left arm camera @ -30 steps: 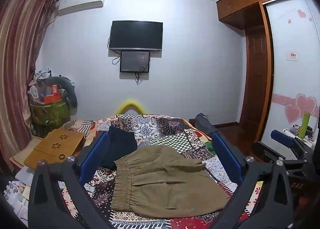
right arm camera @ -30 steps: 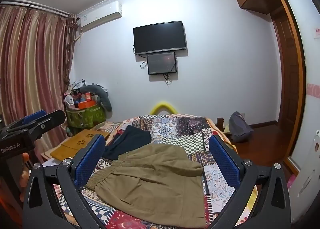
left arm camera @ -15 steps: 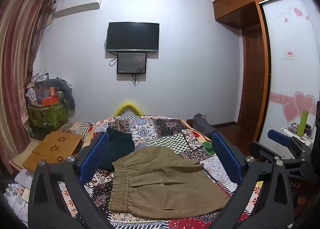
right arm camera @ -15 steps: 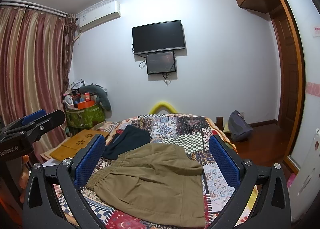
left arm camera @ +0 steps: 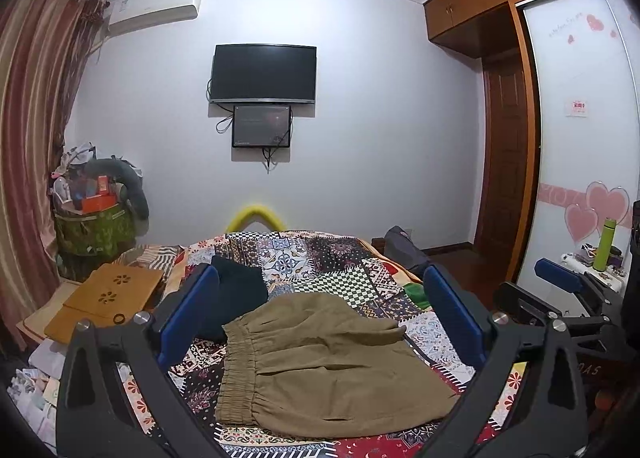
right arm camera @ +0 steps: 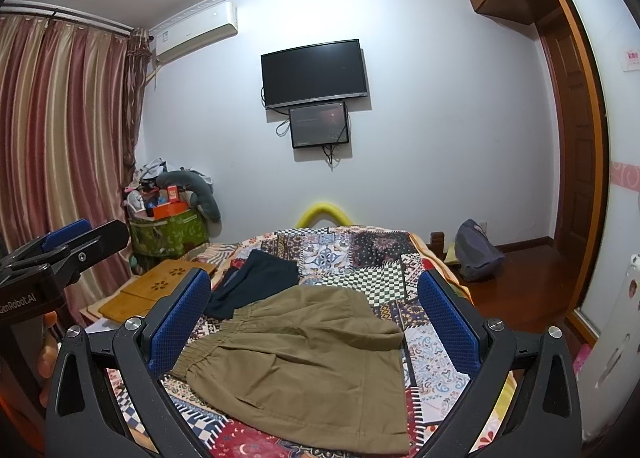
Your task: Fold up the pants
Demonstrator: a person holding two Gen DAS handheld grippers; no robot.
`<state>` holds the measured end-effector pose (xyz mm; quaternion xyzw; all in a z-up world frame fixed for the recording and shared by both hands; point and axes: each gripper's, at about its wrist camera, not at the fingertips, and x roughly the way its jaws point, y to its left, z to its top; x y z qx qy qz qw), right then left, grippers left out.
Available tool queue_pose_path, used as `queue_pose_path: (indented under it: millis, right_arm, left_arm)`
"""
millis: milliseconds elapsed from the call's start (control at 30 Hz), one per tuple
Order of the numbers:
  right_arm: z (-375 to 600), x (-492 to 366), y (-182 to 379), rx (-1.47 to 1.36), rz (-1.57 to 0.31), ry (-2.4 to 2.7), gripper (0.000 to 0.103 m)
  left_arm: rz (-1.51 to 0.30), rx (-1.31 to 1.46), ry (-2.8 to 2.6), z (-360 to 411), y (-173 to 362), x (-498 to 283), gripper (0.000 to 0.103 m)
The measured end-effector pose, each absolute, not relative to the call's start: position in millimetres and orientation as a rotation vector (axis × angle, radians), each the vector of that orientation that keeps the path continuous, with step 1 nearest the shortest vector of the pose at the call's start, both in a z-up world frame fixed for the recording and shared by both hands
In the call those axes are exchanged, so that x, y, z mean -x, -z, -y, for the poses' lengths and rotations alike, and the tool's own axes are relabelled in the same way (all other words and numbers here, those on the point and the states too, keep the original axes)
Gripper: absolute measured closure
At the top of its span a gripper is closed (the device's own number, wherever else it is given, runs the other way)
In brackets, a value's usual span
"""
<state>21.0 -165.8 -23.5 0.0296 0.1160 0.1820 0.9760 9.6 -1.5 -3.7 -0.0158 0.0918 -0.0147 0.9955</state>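
As seen from the left wrist, the left gripper [left arm camera: 320, 322] hangs with jaws spread and empty above the khaki pants [left arm camera: 320, 366], lower centre on the quilt [left arm camera: 320, 258], apparently already folded compact. From the right wrist, the right gripper [right arm camera: 316, 322] is likewise spread; any further folding remains.

A patchwork-covered bed [left arm camera: 332, 258] carries folded khaki pants [left arm camera: 320, 362] beside a dark garment [left arm camera: 236, 294].

Pants [left arm camera: 320, 358] lie on the bed [left arm camera: 320, 258]; another garment [left arm camera: 236, 294] perhaps partly beneath, behind-left.
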Motion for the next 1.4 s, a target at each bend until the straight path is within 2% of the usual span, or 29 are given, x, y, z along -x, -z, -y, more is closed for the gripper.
queue_pose_path:
  millis: [1400]
  right_arm:
    - [168.6, -23.8, 25.9, -0.072, -0.239, -0.370, 0.000]
  left_arm:
    - [-0.210, 0.040, 0.028, -3.8, 10.7, -18.9, 0.000]
